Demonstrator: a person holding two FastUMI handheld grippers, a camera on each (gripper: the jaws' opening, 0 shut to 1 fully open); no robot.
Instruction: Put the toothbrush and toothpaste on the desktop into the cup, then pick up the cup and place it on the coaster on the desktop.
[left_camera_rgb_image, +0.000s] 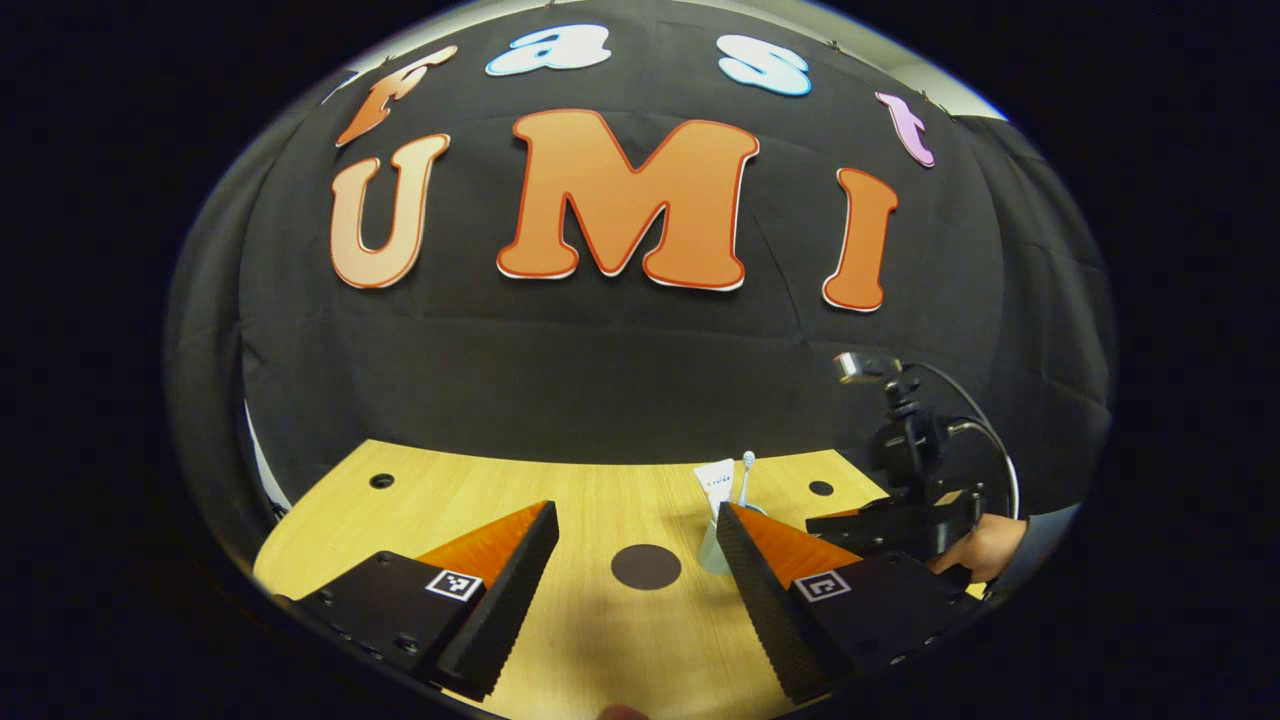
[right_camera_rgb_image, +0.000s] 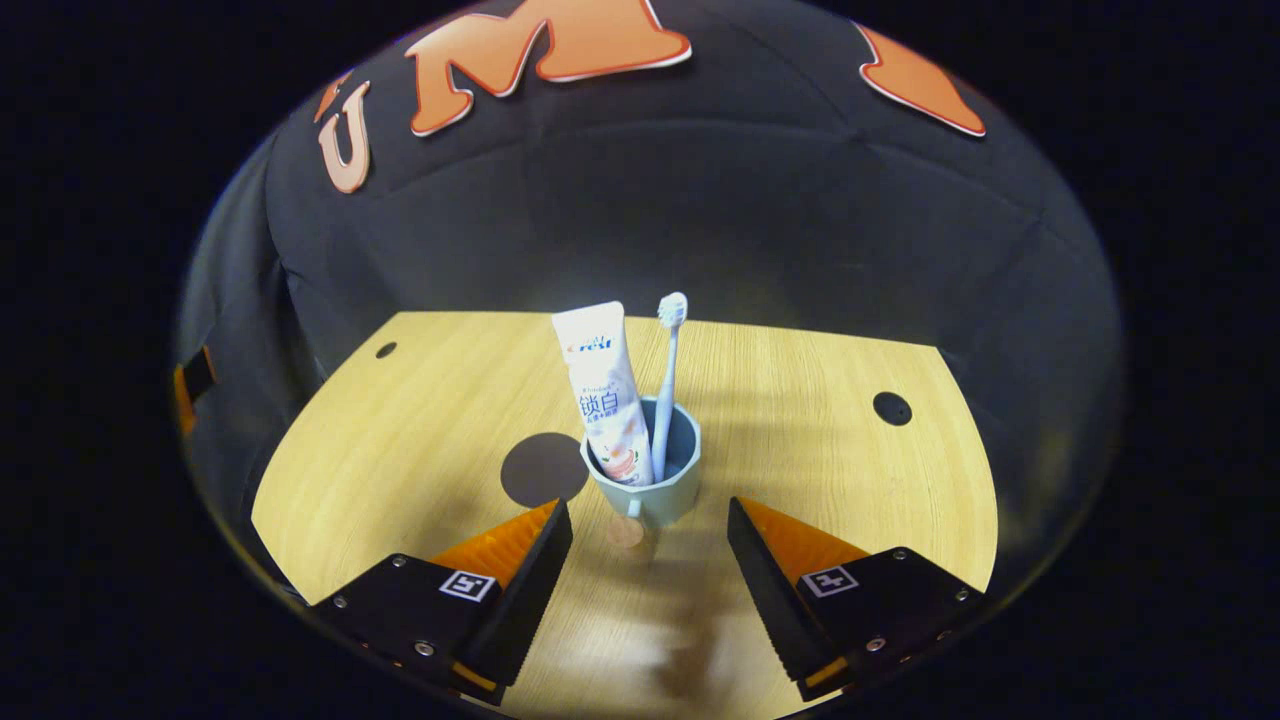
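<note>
A pale blue cup (right_camera_rgb_image: 645, 490) stands upright on the wooden desktop (right_camera_rgb_image: 820, 450). In it stand a white toothpaste tube (right_camera_rgb_image: 603, 390) and a light toothbrush (right_camera_rgb_image: 668, 370), head up. A dark round coaster (right_camera_rgb_image: 540, 468) lies just left of the cup, apart from it. My right gripper (right_camera_rgb_image: 650, 507) is open, with the cup just beyond its fingertips and between their lines. My left gripper (left_camera_rgb_image: 636, 512) is open and holds nothing, the coaster (left_camera_rgb_image: 645, 566) lying ahead between its fingers. Its right finger hides part of the cup (left_camera_rgb_image: 712, 552); the toothpaste (left_camera_rgb_image: 715, 477) and toothbrush (left_camera_rgb_image: 746, 472) rise above it.
In the left gripper view the right gripper (left_camera_rgb_image: 850, 520) shows at the right, held by a hand (left_camera_rgb_image: 975, 550), with a cable looping above. Small dark holes (right_camera_rgb_image: 892, 407) mark the desktop's far corners. The black cloth wall closes the back.
</note>
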